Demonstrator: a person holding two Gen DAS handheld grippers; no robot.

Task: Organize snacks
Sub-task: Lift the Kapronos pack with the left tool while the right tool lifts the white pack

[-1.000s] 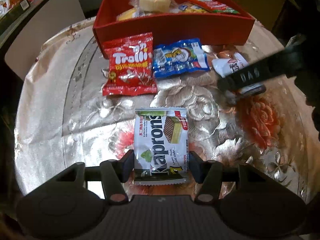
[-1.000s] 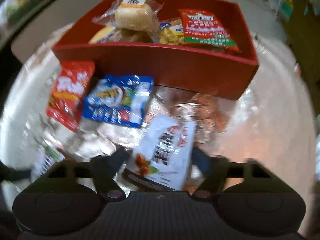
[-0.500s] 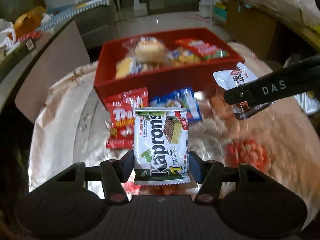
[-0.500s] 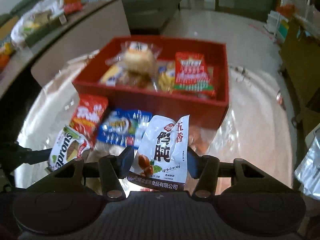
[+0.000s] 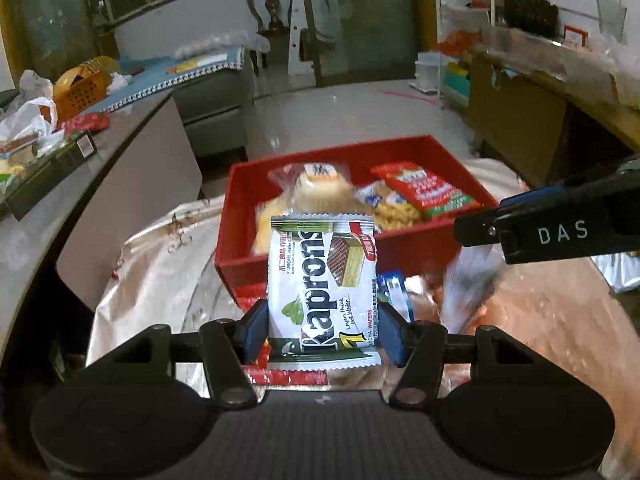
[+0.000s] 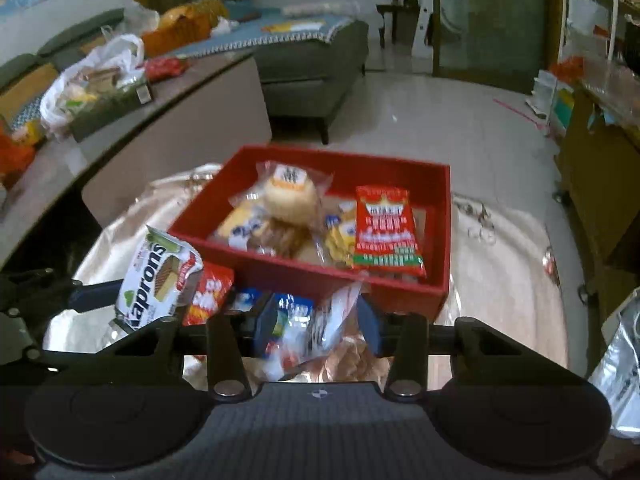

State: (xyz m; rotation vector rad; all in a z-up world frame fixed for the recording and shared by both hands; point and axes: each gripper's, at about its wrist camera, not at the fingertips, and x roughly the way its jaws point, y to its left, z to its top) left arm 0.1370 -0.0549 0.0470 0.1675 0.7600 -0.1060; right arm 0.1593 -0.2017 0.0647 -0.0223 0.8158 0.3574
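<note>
My left gripper is shut on a white Kaprons wafer packet, held upright above the table, in front of the red box. The packet also shows in the right wrist view. My right gripper has a blurred white snack pouch between its fingers, tipped downward; whether the grip still holds is unclear. From the left wrist view the right gripper is at the right with the blurred pouch below it. The red box holds bread, biscuits and a red packet.
A red Trolli bag and a blue packet lie on the shiny flowered cloth in front of the box. A silver bag is at the right edge. A cluttered counter and sofa stand beyond.
Both grippers have risen and moved toward the box with their packets. The white pouch in the right gripper has tipped down and blurred.
</note>
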